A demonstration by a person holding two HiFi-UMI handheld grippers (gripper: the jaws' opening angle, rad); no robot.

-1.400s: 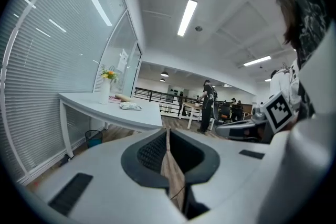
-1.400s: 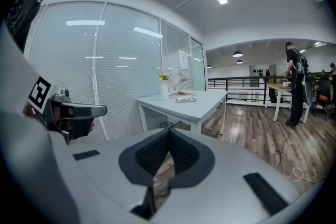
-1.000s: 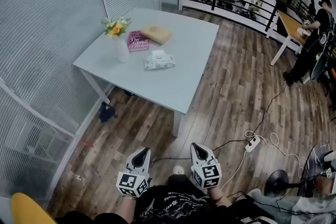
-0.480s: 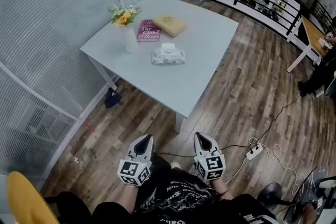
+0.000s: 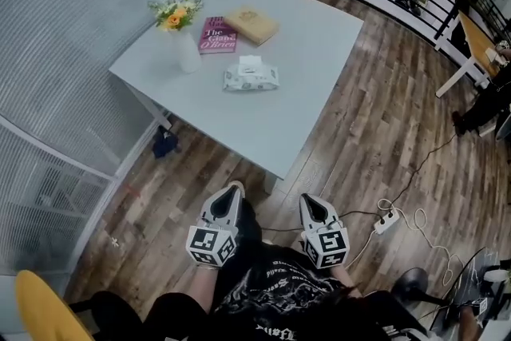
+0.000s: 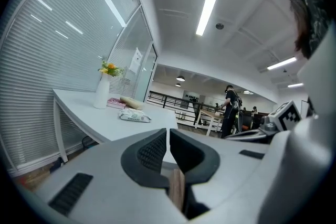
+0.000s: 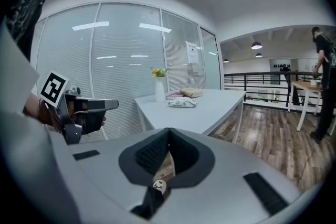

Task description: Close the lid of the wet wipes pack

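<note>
White on grey tabletop (image 5: 263, 124), shows wet wipes pack (image 5: 251, 77) lying well ahead of left gripper (image 5: 233, 189) and right gripper (image 5: 310, 200), long axis crosswise, slightly nearer the left; both pairs of jaws together, empty.

i count one table (image 5: 303, 92). on it are one wet wipes pack (image 5: 251, 77), one vase (image 5: 185, 56) at the left, and two books at the far side: a pink book (image 5: 217, 36) and a tan book (image 5: 251, 25). near me are two grippers: the left gripper (image 5: 232, 192) and the right gripper (image 5: 308, 202).
</note>
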